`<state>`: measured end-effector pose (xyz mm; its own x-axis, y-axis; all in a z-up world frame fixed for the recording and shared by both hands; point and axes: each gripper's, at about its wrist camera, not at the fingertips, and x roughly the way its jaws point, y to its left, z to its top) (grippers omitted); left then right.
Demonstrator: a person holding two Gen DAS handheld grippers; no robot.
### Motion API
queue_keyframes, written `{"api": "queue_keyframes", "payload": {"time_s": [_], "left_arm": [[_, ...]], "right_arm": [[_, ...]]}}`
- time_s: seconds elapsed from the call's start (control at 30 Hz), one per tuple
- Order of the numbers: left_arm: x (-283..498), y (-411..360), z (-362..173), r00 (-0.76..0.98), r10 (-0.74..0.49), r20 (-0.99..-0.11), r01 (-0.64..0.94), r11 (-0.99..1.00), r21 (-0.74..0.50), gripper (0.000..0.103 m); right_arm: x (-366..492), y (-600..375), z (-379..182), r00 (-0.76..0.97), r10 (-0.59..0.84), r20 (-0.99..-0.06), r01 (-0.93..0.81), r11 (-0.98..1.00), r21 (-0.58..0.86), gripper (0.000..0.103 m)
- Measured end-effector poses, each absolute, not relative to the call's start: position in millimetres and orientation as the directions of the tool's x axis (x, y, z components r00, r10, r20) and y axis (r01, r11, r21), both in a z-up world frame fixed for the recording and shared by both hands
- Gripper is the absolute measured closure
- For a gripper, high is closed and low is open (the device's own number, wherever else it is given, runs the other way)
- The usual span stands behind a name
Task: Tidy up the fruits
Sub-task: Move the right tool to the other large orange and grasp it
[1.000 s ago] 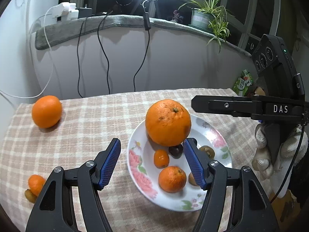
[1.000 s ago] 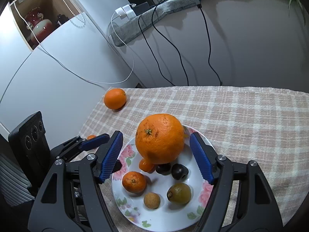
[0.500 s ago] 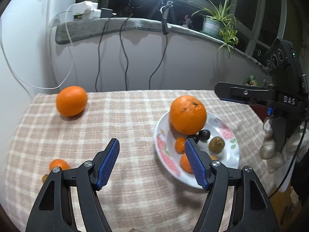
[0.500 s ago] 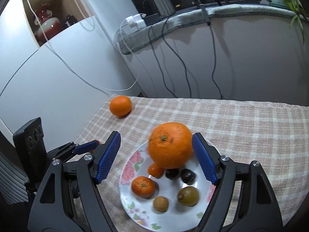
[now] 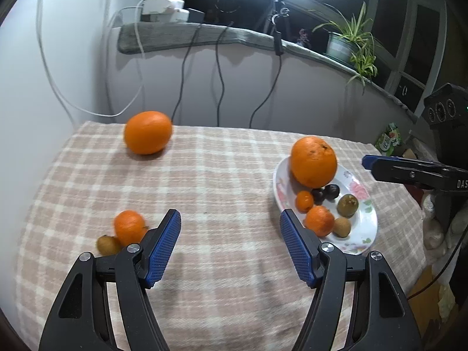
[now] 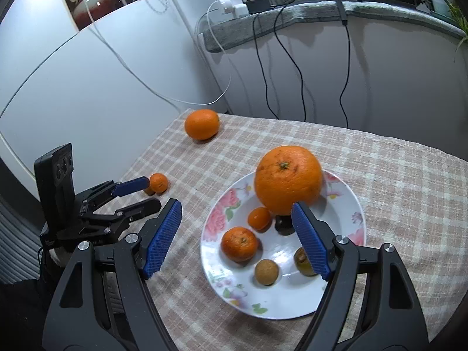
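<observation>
While both grippers stand over the checked tablecloth (image 5: 222,175), the entries run near to far.

Left gripper (image 5: 229,245): jaws wide, nothing between them, only bare cloth beneath.

Right gripper (image 6: 235,239): jaws have just been opening and stand wide, empty, over the near left rim of the plate.

Small tangerine (image 5: 128,227): loose on the cloth near the table's near left edge, just beside the left gripper's left finger.

Small brown fruit (image 5: 106,245): touching that tangerine on its near side; blurred, possibly a longan.

Floral plate (image 6: 348,286): toward the near right edge of the table, holding a tangerine (image 6: 239,243), a smaller orange fruit (image 6: 259,218), a brown round fruit (image 6: 266,272), a greenish fruit partly behind the right finger, and dark fruits mostly hidden.

Large orange (image 6: 288,180): at the plate's far side.

Second orange (image 5: 147,132): loose near the far left corner of the table, well apart from the plate.

Step in hand, as judged: between picks, with three fruits left off the plate. The next move calls for the left gripper to swing left and down so its fingers straddle the small tangerine without knocking the brown fruit against it.
</observation>
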<state>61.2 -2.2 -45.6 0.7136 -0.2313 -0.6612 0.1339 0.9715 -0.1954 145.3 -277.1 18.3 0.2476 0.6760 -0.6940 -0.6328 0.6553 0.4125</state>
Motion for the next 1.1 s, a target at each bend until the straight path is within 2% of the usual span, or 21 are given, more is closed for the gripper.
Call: {"api": "queue_keyframes", "payload": {"time_s": [0.13,0.5,0.57,1.1], "left_arm": [[56,17,-44,0.727,-0.216,-0.651,0.098,0.972,-0.213,0.028],[62,64,-37,0.756,-0.165,-0.634,0.029,0.975,-0.220,0.027],[67,71,-37,0.759,-0.160,-0.632,0.020,0.975,-0.223,0.024],[97,106,-38,0.766,-0.136,-0.628,0.003,0.978,-0.209,0.023]], "right_arm": [[140,-269,23,0.246,0.671,-0.699,-0.653,0.647,0.392,0.023],[142,-235,30,0.216,0.686,-0.695,-0.683,0.615,0.395,0.023],[145,-228,30,0.206,0.688,-0.696,-0.685,0.609,0.399,0.023],[181,-174,20,0.160,0.683,-0.713,-0.643,0.620,0.450,0.022]]}}
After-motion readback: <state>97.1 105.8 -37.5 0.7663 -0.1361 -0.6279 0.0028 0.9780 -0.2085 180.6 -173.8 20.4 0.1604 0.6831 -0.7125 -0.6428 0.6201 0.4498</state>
